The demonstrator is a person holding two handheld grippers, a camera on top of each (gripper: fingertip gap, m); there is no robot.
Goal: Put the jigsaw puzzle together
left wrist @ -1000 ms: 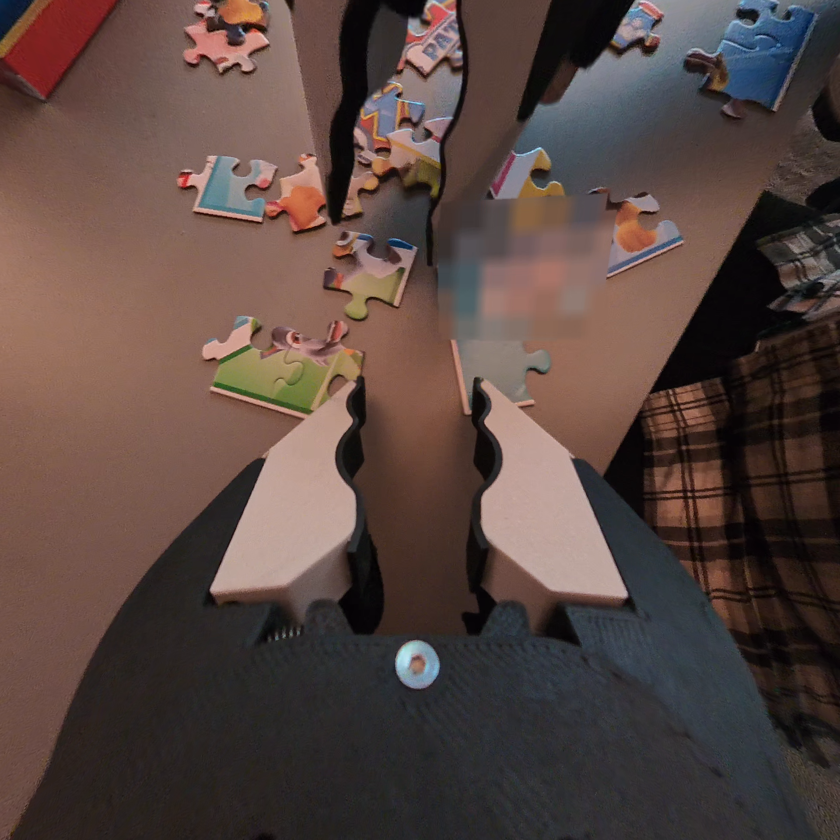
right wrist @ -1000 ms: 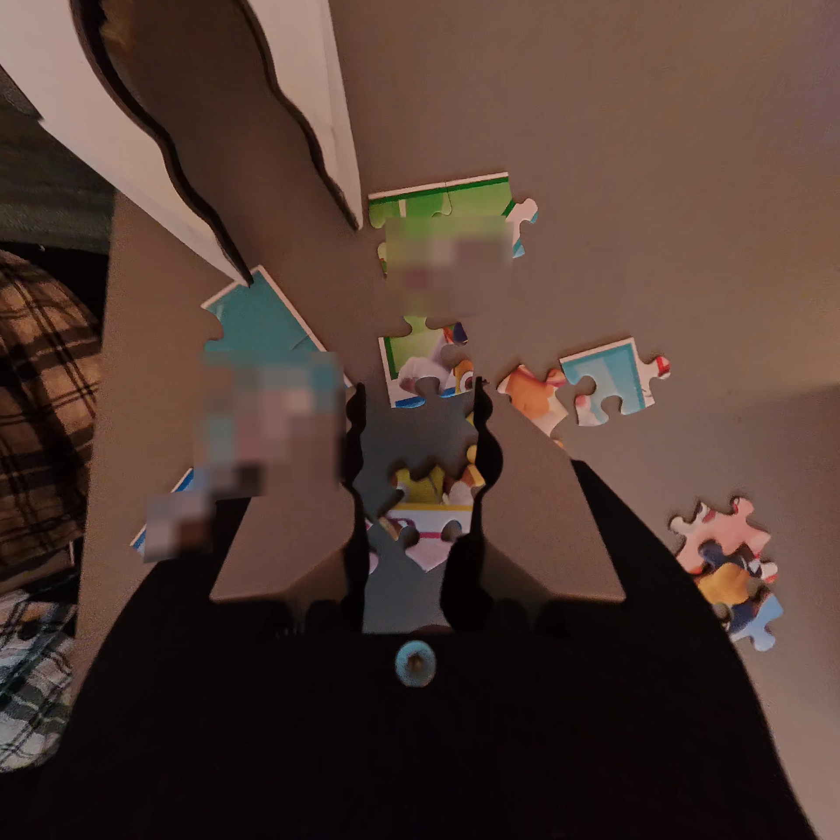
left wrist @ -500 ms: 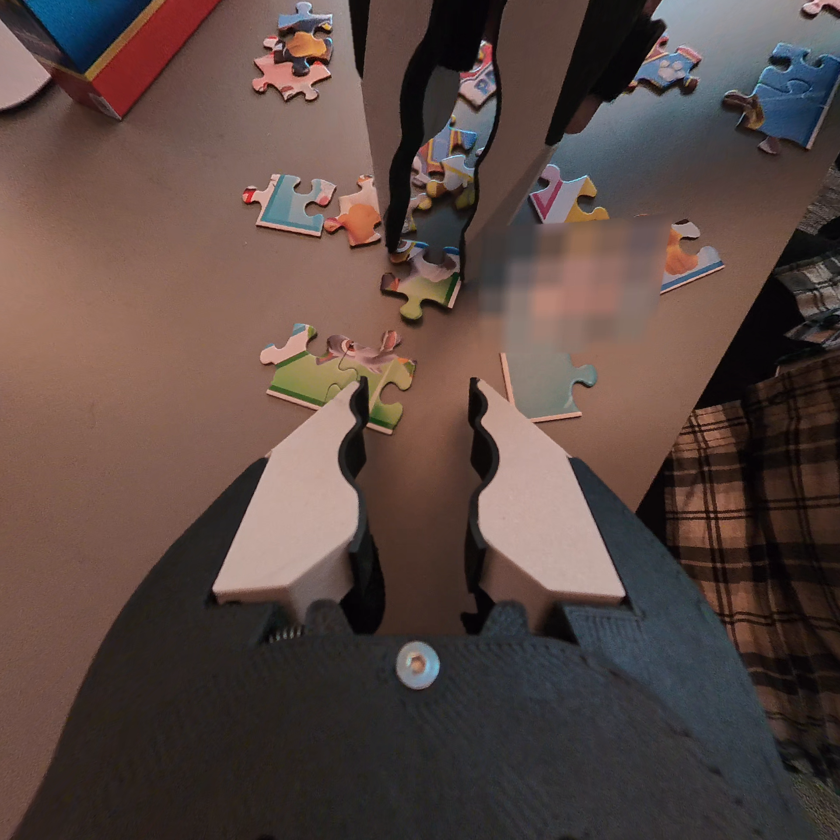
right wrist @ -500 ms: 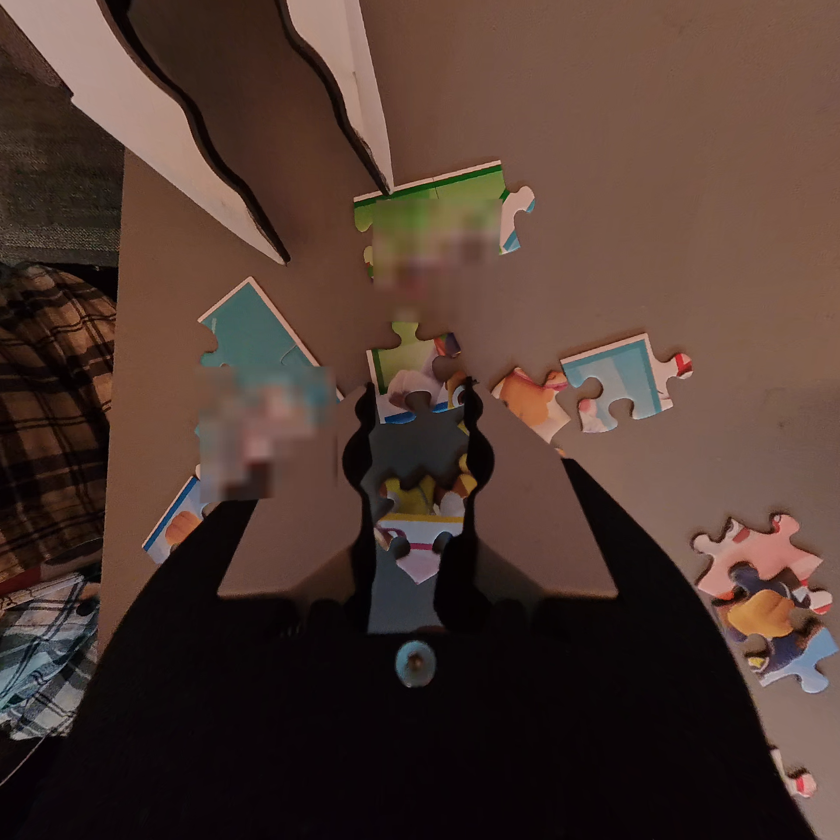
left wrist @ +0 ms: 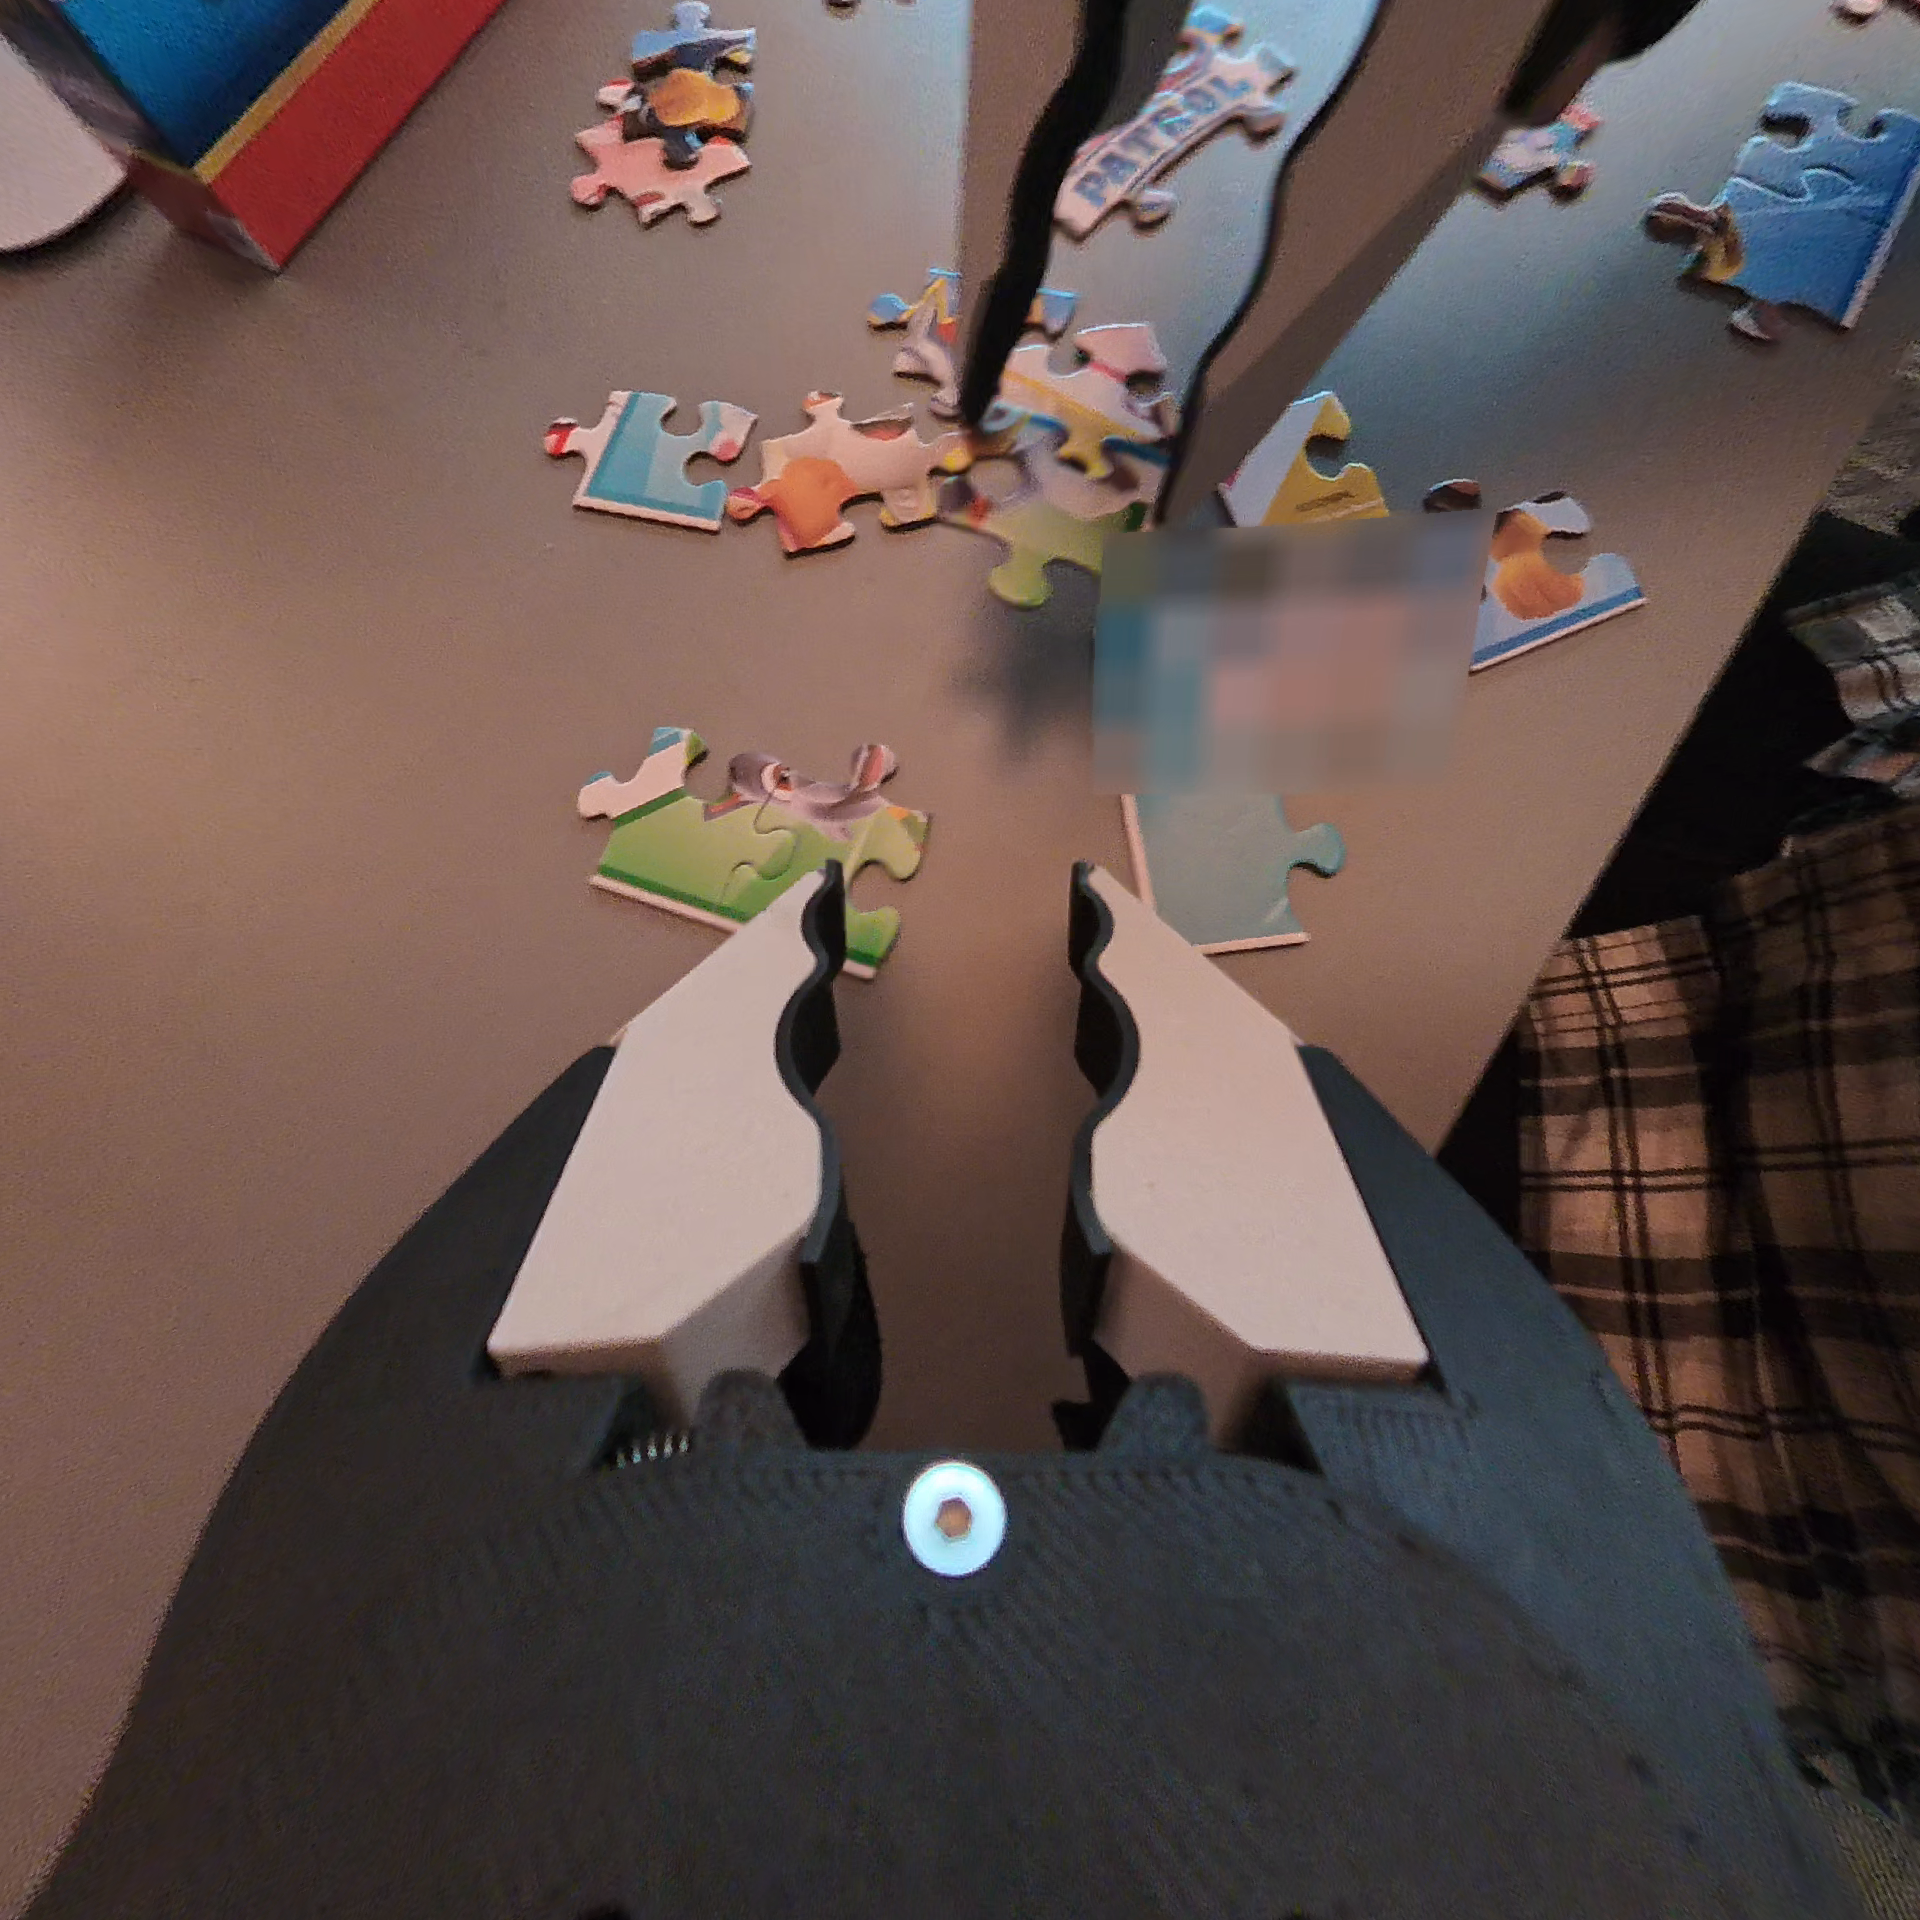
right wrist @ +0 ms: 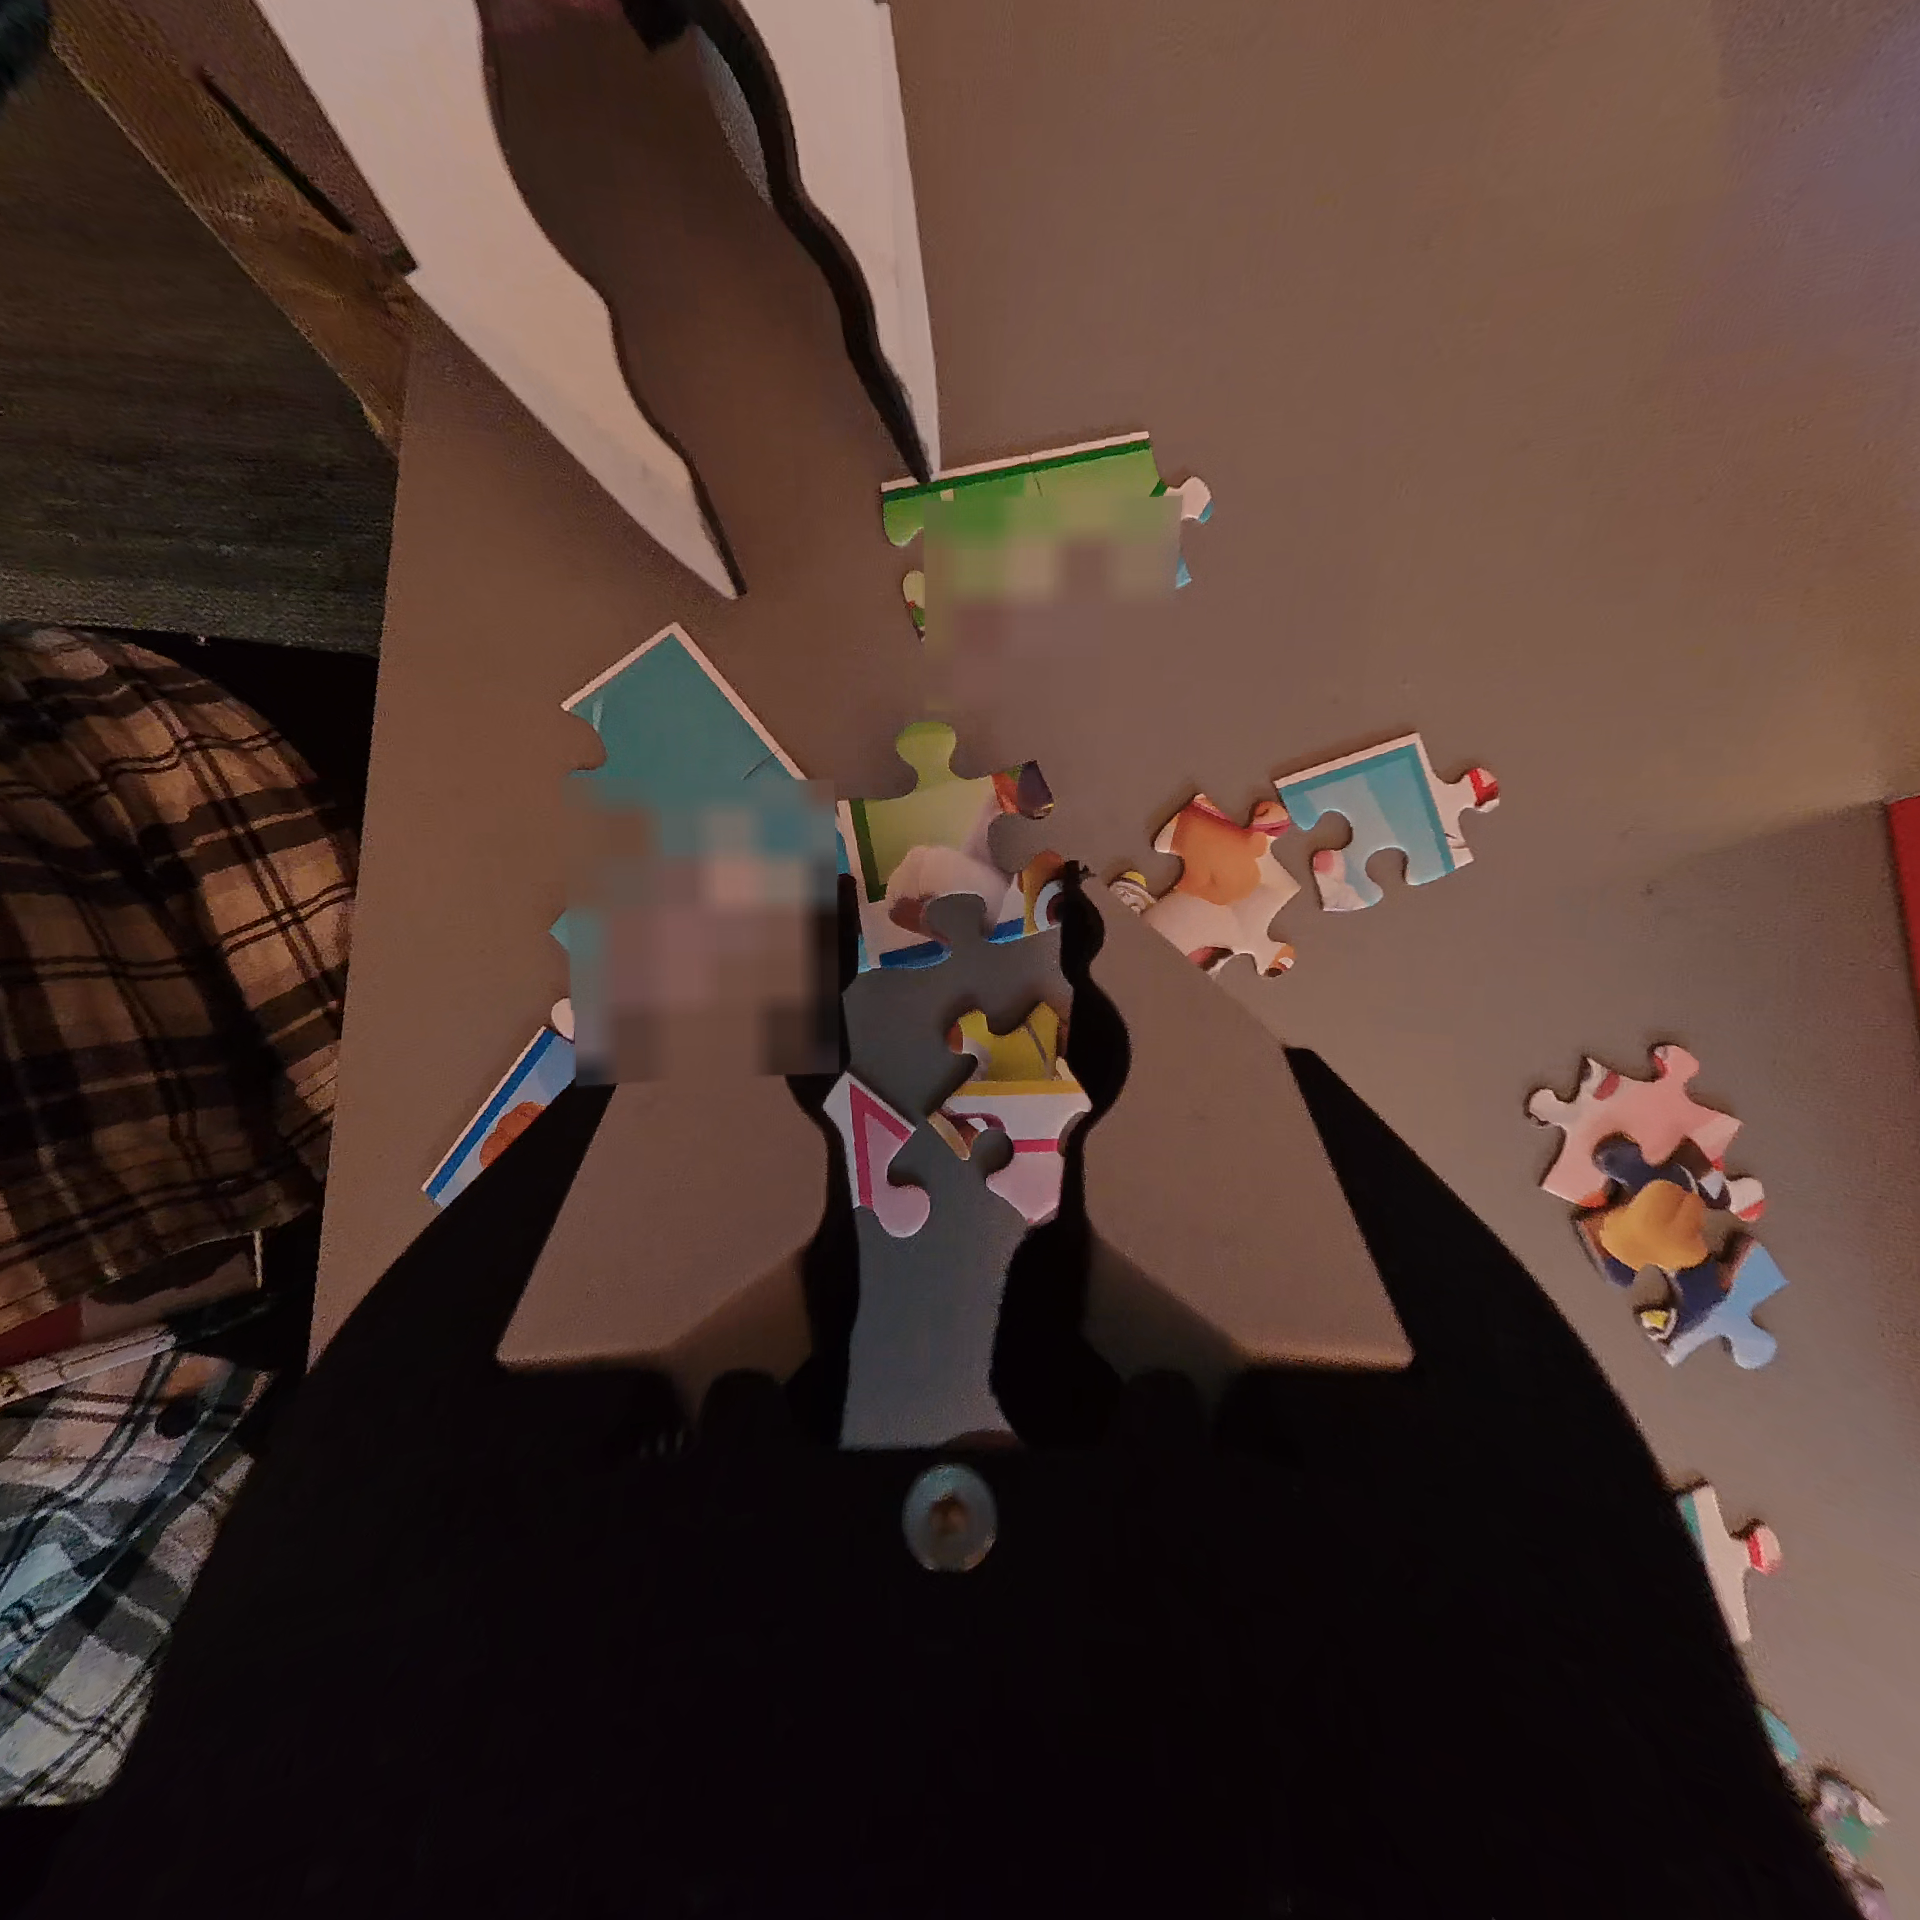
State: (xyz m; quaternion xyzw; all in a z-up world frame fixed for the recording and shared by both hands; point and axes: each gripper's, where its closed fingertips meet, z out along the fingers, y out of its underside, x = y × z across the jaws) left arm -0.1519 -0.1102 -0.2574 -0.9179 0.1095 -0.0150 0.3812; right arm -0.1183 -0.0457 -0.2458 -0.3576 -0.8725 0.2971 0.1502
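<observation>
In the left wrist view the left gripper [left wrist: 951,904] hangs over the table [left wrist: 260,727] with its jaws parted and nothing between them; a joined green section [left wrist: 748,836] lies just beyond and outside its left fingertip, a teal piece [left wrist: 1226,868] just beyond the right one. Farther ahead the right gripper [left wrist: 1081,457] comes down on a green-tabbed piece [left wrist: 1044,530], which looks lifted off the surface — a shadow sits beneath it. In the right wrist view the right gripper [right wrist: 961,883] has its jaws narrowed around that piece [right wrist: 951,842], the tips at its near edge, though whether it is truly pinched I cannot tell. More loose pieces lie between its fingers, nearer the body. To do this well, I would keep the piece level, carry it toward the green section, match tab to socket, then press down flat — the left gripper could steady the section.
</observation>
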